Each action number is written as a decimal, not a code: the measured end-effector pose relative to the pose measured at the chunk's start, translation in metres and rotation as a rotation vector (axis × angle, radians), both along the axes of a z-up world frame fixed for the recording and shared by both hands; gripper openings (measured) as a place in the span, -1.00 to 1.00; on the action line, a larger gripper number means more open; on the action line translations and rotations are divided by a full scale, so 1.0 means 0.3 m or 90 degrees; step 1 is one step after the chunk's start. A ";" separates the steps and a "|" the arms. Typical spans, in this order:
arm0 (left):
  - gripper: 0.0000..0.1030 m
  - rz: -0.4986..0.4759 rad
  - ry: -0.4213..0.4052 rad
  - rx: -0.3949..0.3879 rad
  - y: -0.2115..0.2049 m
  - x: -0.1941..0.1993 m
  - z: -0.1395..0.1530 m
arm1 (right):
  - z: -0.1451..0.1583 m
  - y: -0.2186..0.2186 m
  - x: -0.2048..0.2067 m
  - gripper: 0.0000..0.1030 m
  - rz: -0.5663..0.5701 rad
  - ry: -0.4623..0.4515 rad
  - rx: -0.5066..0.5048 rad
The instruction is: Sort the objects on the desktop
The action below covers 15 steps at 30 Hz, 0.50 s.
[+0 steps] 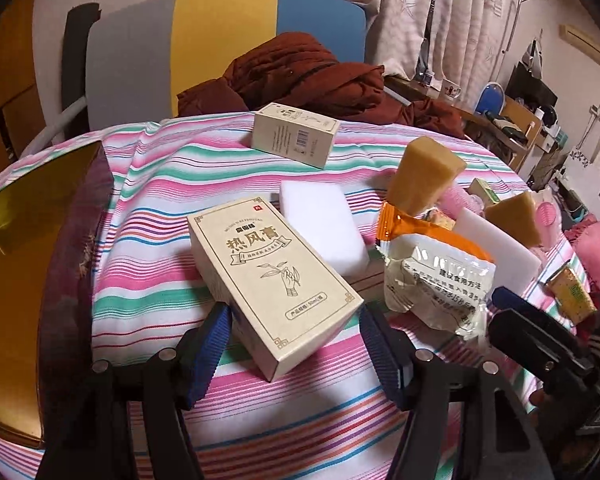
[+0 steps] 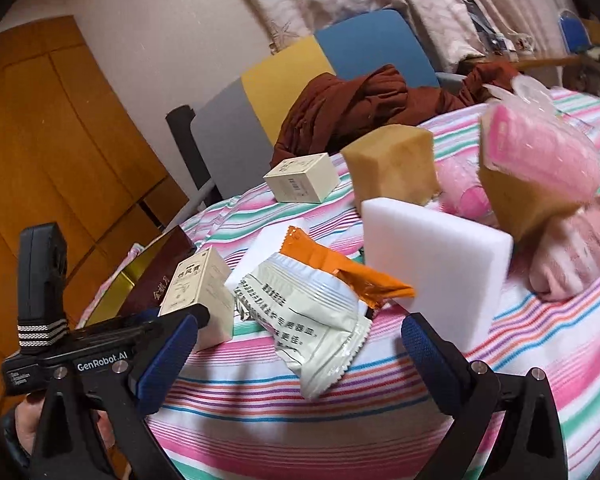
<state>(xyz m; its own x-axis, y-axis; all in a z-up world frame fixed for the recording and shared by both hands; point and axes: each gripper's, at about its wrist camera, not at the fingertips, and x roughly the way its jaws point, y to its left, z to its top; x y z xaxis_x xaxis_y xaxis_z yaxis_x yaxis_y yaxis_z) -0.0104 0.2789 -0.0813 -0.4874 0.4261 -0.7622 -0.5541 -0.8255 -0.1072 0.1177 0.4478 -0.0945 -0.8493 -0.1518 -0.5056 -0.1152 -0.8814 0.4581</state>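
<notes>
A cream box with Chinese print lies between my left gripper's blue pads, which press on both of its sides near the close end. The same box shows in the right wrist view beside the left gripper's body. My right gripper stands open, its pads wide apart just above the striped cloth. A white-and-orange snack packet lies between and ahead of its fingers. A white sponge block stands just beyond the right finger.
A second cream box sits farther back, and another white sponge lies behind the held box. Two tan sponge blocks and pink wrapped items crowd the right side. A gold-and-maroon box stands left. Red-brown clothing covers the chair.
</notes>
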 end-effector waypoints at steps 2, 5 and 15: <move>0.32 0.006 0.001 -0.005 0.005 -0.018 0.000 | 0.013 -0.005 -0.030 1.00 0.021 -0.003 0.014; 0.32 0.010 -0.004 -0.005 -0.003 -0.047 -0.011 | 0.047 -0.007 -0.079 1.00 0.022 0.000 0.059; 0.29 0.025 -0.040 0.017 -0.085 -0.061 -0.067 | 0.032 -0.015 -0.160 1.00 0.086 -0.028 0.041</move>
<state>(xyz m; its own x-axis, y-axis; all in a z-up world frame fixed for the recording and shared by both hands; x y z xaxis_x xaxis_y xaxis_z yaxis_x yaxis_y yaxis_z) -0.0286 0.2534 -0.1015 -0.4553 0.4286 -0.7804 -0.5126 -0.8428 -0.1639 0.0696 0.4433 -0.0849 -0.7997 -0.2297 -0.5547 -0.0120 -0.9177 0.3972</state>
